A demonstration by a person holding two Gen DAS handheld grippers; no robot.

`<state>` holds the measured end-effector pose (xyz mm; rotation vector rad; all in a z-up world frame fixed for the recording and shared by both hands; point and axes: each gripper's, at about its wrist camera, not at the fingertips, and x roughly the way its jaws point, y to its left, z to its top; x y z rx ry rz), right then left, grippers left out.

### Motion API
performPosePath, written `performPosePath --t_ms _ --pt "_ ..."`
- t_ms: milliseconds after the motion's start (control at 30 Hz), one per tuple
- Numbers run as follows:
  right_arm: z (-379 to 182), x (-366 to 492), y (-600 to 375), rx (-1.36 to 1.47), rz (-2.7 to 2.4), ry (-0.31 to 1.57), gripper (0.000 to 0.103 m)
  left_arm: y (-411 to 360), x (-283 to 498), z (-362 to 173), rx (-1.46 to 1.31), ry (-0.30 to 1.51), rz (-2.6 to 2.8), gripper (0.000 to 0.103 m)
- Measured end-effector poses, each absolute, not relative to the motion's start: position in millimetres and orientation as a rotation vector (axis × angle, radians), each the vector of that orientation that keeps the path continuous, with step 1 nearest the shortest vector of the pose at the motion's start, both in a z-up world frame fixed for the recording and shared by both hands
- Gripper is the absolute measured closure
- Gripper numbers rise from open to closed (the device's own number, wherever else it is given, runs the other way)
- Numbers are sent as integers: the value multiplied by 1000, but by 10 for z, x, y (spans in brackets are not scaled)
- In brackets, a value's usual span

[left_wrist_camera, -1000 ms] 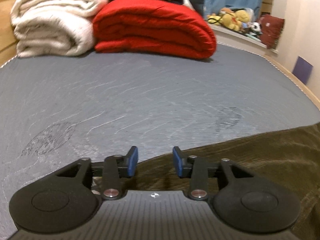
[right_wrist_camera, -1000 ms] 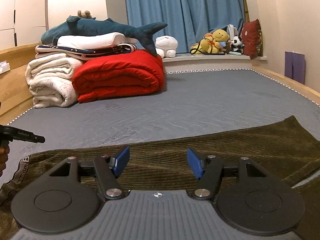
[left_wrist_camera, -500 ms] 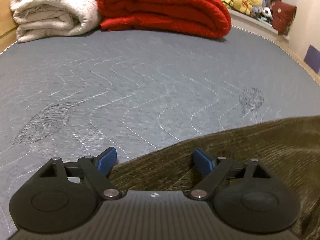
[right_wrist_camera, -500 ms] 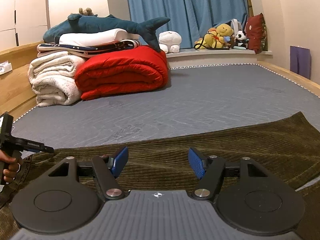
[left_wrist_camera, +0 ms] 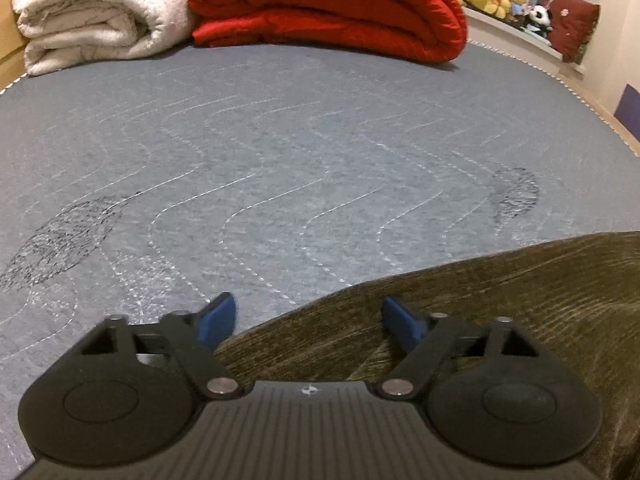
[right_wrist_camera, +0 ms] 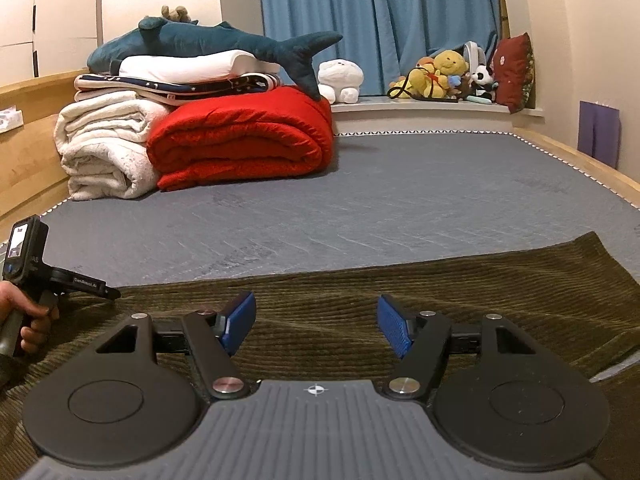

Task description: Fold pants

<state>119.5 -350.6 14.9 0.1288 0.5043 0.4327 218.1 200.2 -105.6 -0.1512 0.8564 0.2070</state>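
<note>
Olive corduroy pants [right_wrist_camera: 400,292] lie spread flat across the near part of a grey quilted mattress [right_wrist_camera: 400,184]. The left gripper [left_wrist_camera: 308,316] points down at the pants' edge, its blue-padded jaws closing, fabric under them but not pinched. The right gripper [right_wrist_camera: 316,320] hovers over the pants, jaws apart, holding nothing. At the far end sit a rolled red quilt [right_wrist_camera: 244,144] and white blanket [right_wrist_camera: 104,152], well clear of the pants.
</note>
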Motion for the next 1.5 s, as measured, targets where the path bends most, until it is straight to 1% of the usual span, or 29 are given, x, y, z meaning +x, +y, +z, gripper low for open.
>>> performPosePath --t_ms 33,100,133,167,200,233,367,533,700,867,1033,1133,1200,1233,1267,1333,1500 --pt "149 1188 -3506 125 431 505 33 1984 2173 -1039 -149 852 187 39" --pt "150 1172 -3502 115 428 503 33 1902 2158 -992 -129 844 145 74" --pt "153 1170 -3501 111 426 502 33 1843 2151 -964 -98 841 141 79" --pt "156 1165 -3500 108 423 502 33 1783 2141 -938 -64 841 139 88" --pt "159 1162 -3498 108 422 502 33 1739 2128 -916 -46 839 136 94" --pt "164 1161 -3503 110 420 503 33 1708 2102 -885 -35 834 131 96" --pt "184 1137 -3513 120 408 505 33 1669 1983 -732 -33 798 125 99" --pt "225 1082 -3551 120 383 487 33 1568 1761 -494 -41 772 111 100" --pt "248 1028 -3631 149 347 481 33 1295 1385 -219 -19 748 76 101" --pt "322 989 -3770 213 311 465 33 959 772 154 75 697 -14 101" --pt "412 952 -3921 270 270 435 33 742 -221 425 129 627 -121 101" --pt "458 950 -4097 315 234 419 33 721 -664 295 120 661 -189 101" --pt "479 969 -4252 353 210 414 33 700 -771 12 113 768 -246 101" --pt "476 984 -4318 366 197 415 33 622 -748 -135 157 866 -250 103" --pt "470 999 -4378 377 185 417 33 533 -741 -208 225 887 -237 103" --pt "454 1056 -4542 403 154 427 33 432 -730 -274 281 889 -232 101" --pt "388 1212 -5066 531 43 440 33 419 -711 -166 213 828 -243 99"
